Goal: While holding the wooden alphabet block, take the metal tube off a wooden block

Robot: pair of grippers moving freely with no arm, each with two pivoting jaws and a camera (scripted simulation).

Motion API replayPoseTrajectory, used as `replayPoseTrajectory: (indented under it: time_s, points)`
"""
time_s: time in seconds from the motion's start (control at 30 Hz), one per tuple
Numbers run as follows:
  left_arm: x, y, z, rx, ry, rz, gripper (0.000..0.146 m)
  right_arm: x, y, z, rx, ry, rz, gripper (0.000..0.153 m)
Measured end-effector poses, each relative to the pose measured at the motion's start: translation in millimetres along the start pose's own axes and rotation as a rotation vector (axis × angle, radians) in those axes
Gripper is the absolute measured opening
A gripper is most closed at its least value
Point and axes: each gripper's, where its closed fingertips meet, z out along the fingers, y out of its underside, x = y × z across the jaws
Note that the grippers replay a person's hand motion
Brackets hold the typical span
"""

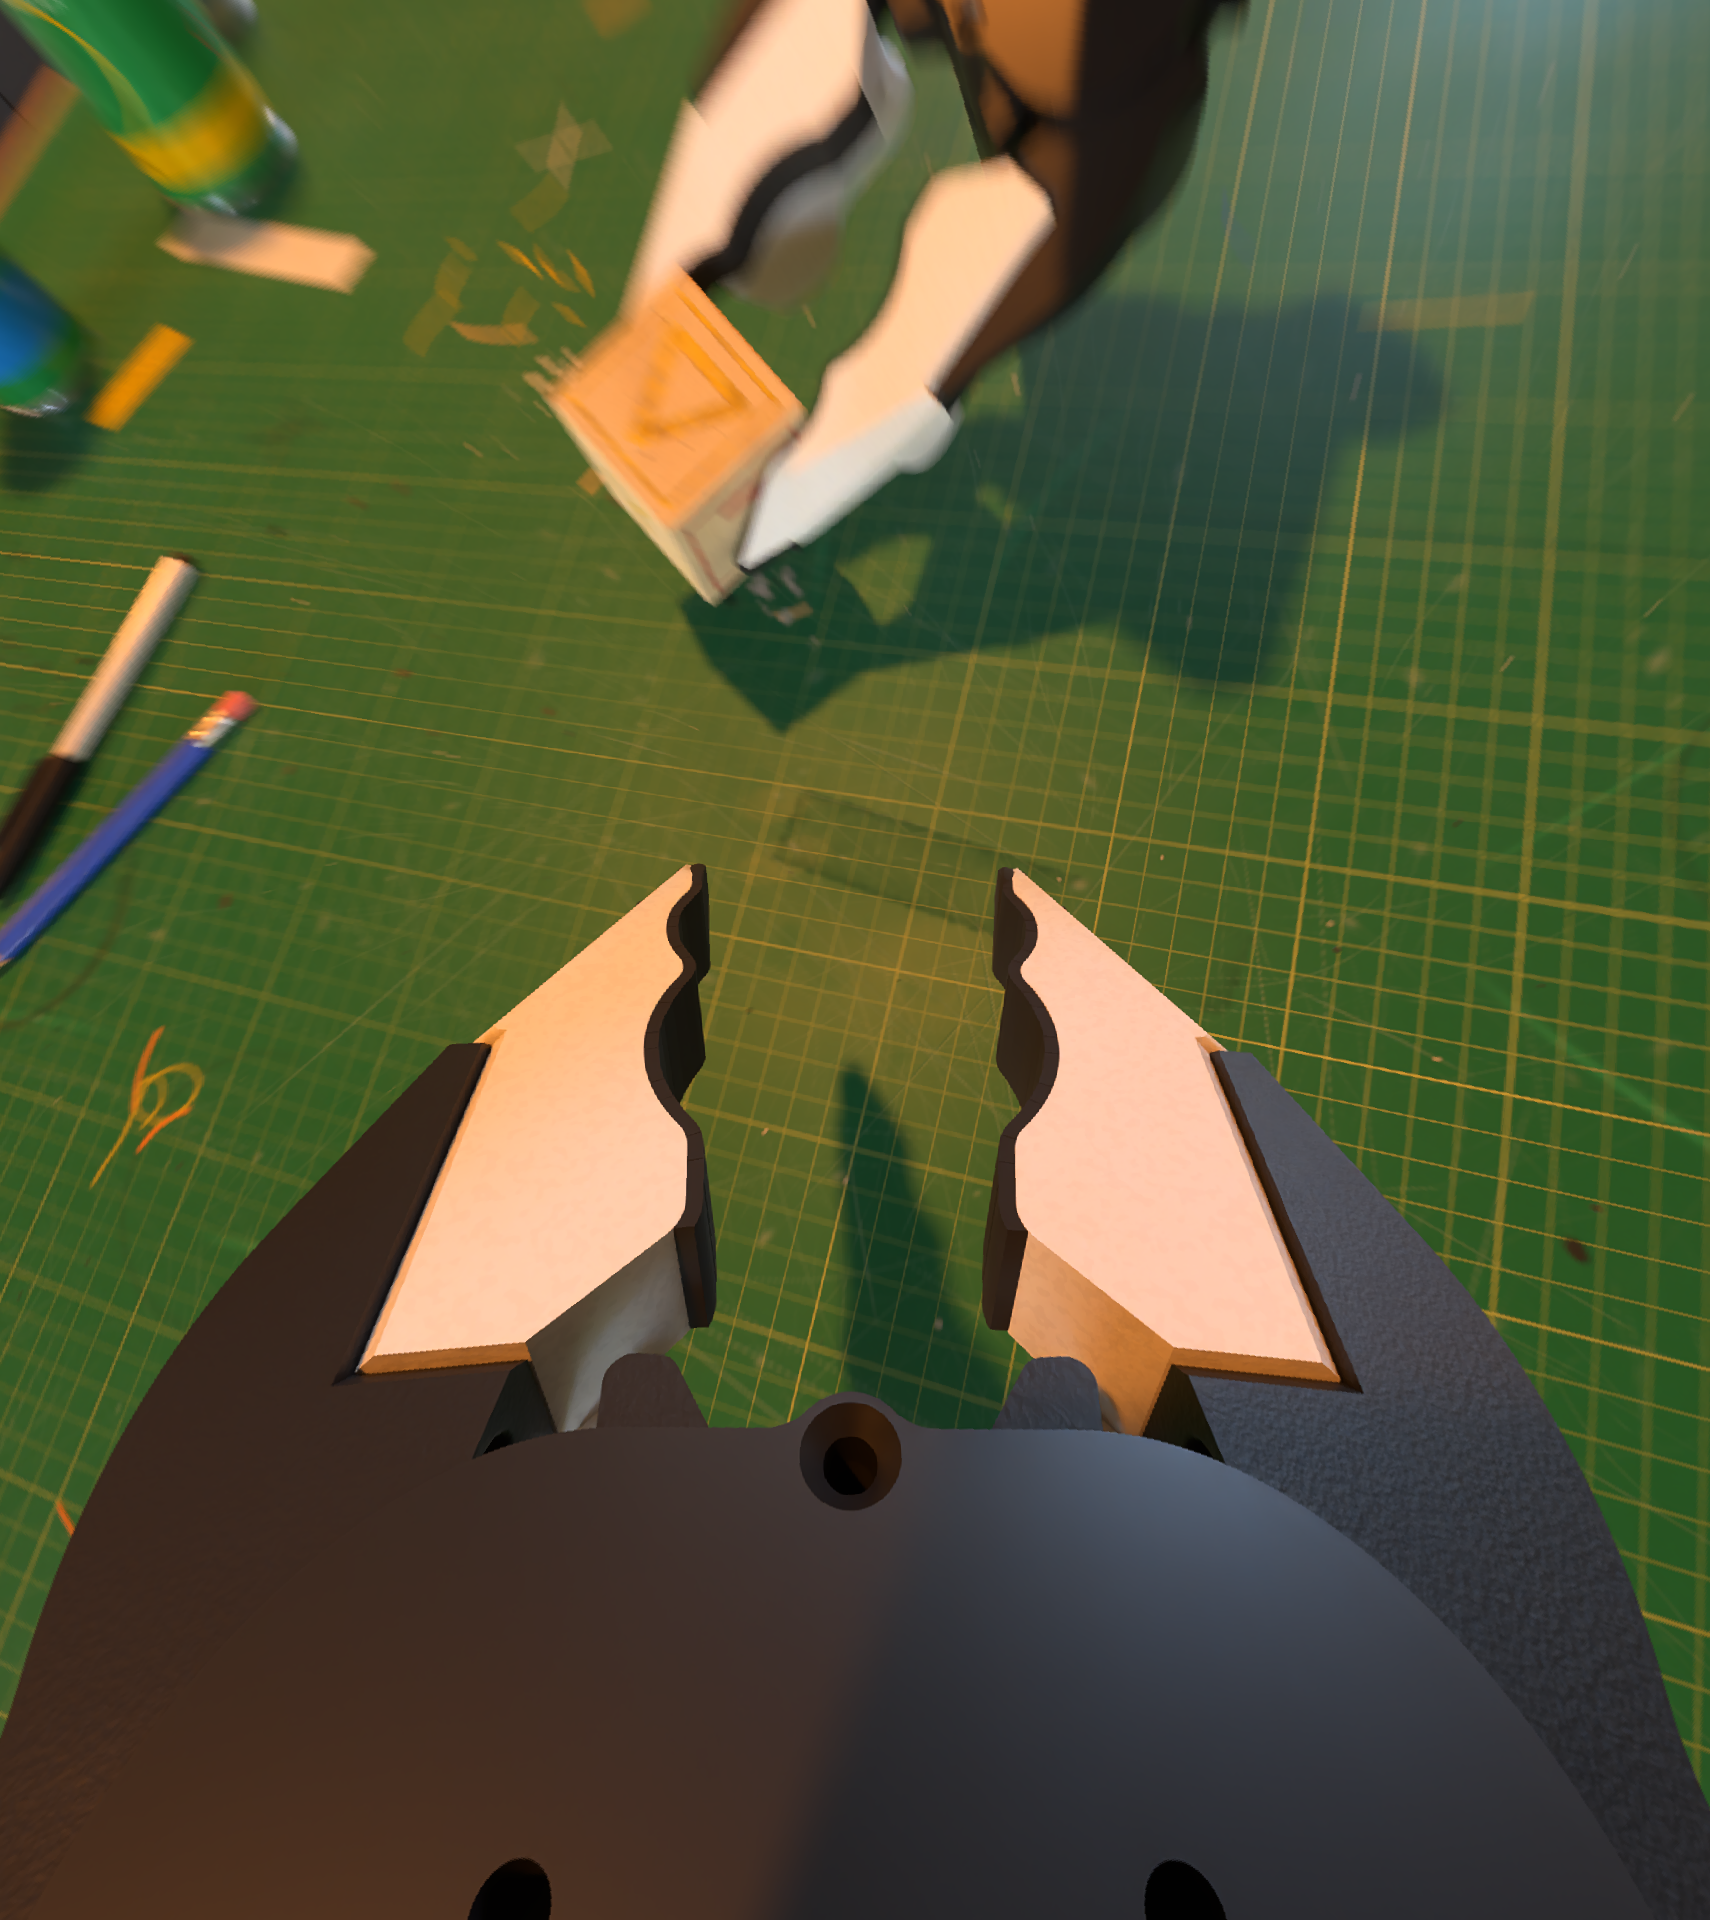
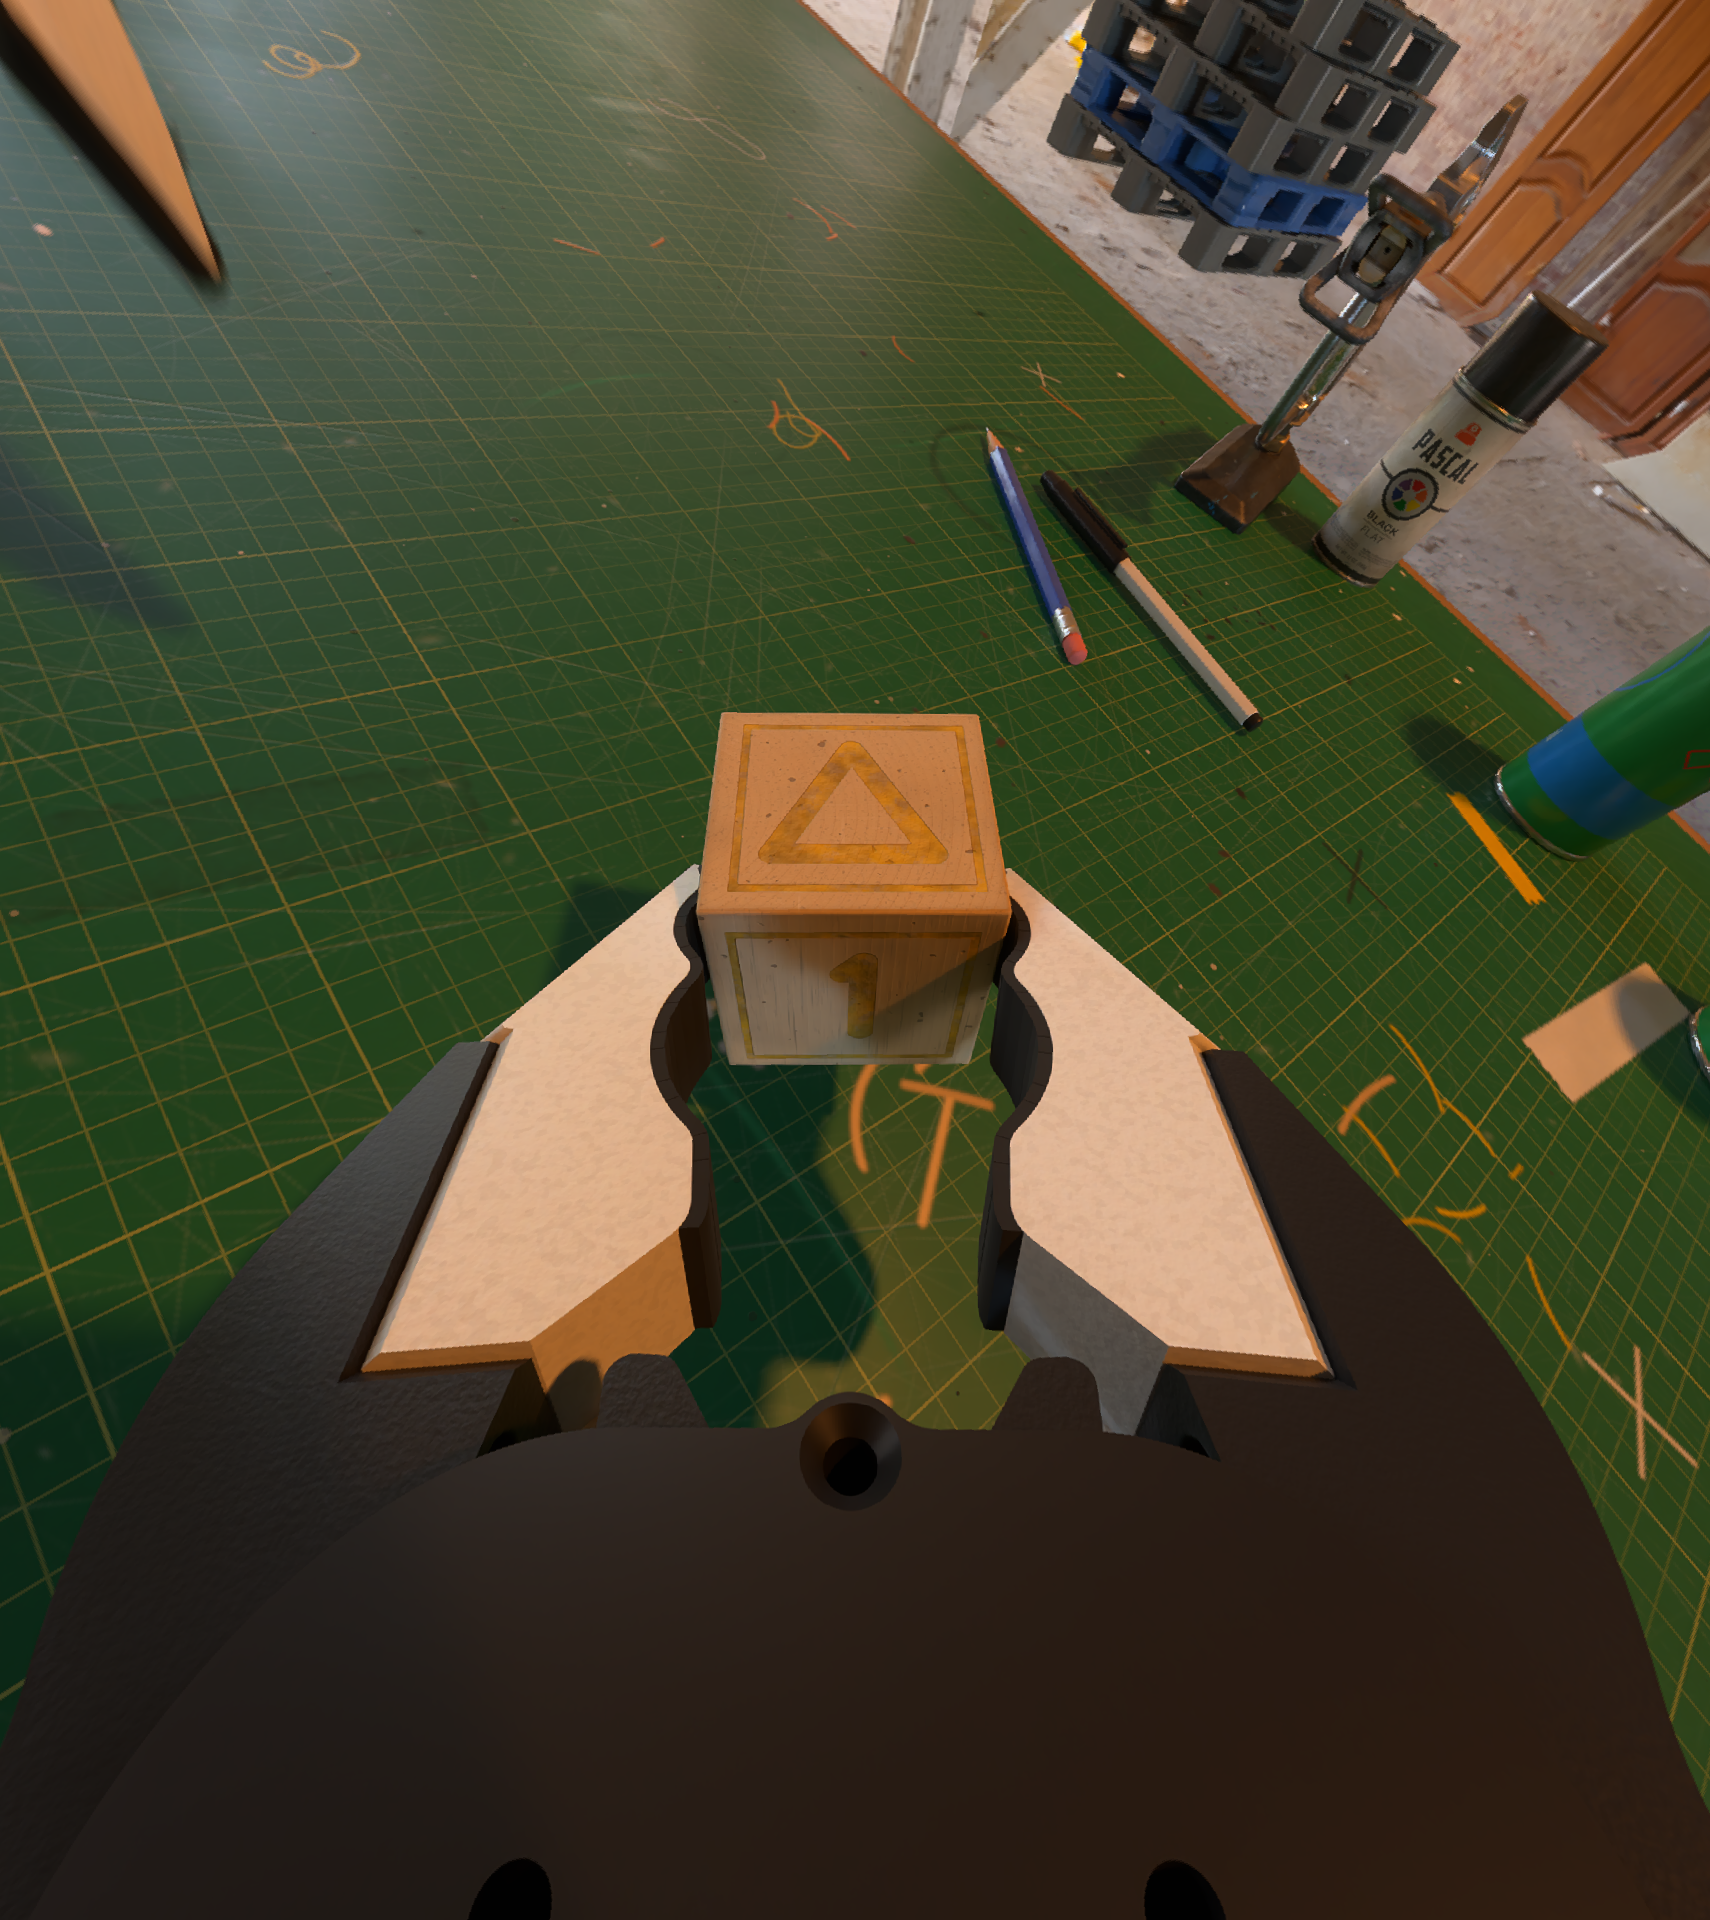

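Nearby, pencil, marker, spray cans

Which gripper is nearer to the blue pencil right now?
Hard to call; probably the right. The right gripper holds the alphabet block just short of the blue pencil. The open left gripper has the pencil off to its left.

Pencil left of marker — both on mat.

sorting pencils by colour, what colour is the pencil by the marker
Blue pencil with a pink eraser, clearest in the right wrist view, lying beside the marker.
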Motion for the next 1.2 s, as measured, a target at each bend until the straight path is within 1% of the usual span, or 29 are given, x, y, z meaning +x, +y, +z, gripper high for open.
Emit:
replayPoseTrajectory:
  time_s: [0.07,0.1,0.17,0.23,0.3,0.33,0.4,0.5,0.6,0.7,0.93,1.0,1.07,1.2]
  points:
    - [-17.8,-3.6,-39.9,0.148,-0.045,-0.079,0.056,0.2,-0.1,-0.2,0.001,0.0,0.001,0.052]
    - [-32.0,-1.2,-65.5,0.212,-0.097,-0.122,0.057,0.2,-0.1,-0.3,0.001,0.001,0.001,0.052]
    - [-69.4,15.7,-127.4,0.316,-0.258,-0.228,0.057,0.0,0.0,-0.2,0.0,0.001,-0.001,0.052]
    - [-110.5,49.8,-196.3,0.389,-0.468,-0.361,0.055,-0.7,0.4,0.2,-0.004,0.002,-0.009,0.052]
    - [-144.1,95.3,-257.2,0.43,-0.658,-0.513,0.055,-1.8,1.0,1.1,-0.012,0.003,-0.02,0.052]
    - [-156.0,118.4,-280.4,0.442,-0.712,-0.591,0.055,-2.5,1.3,1.7,-0.016,0.002,-0.025,0.052]
    - [-172.8,157.8,-308.3,0.454,-0.756,-0.725,0.055,-3.5,2.2,3.1,-0.027,0.002,-0.035,0.052]
    - [-192.0,203.3,-324.5,0.467,-0.791,-0.883,0.057,-3.6,3.2,4.2,-0.038,0.002,-0.036,0.052]
    - [-209.1,230.2,-333.7,0.519,-0.823,-0.977,0.06,-2.5,3.9,4.5,-0.042,-0.005,-0.015,0.052]
    - [-224.3,249.4,-336.6,0.507,-0.859,-1.004,0.06,-1.8,4.7,4.9,-0.047,-0.02,0.007,0.052]
    - [-244.4,297.2,-314.2,0.298,-0.894,-1.013,0.062,-5.9,5.8,5.7,-0.056,-0.059,0.008,0.052]
    - [-239.9,302.8,-306.1,0.236,-0.838,-1.04,0.062,-8.7,6.4,5.8,-0.06,-0.082,0.004,0.052]
    - [-233.8,299.5,-302.3,0.197,-0.781,-1.053,0.061,-9.1,8.0,7.1,-0.074,-0.104,0.021,0.052]
    - [-209.8,296.2,-288.5,0.069,-0.665,-1.082,0.061,-3.2,11.3,10.8,-0.105,-0.118,0.111,0.052]
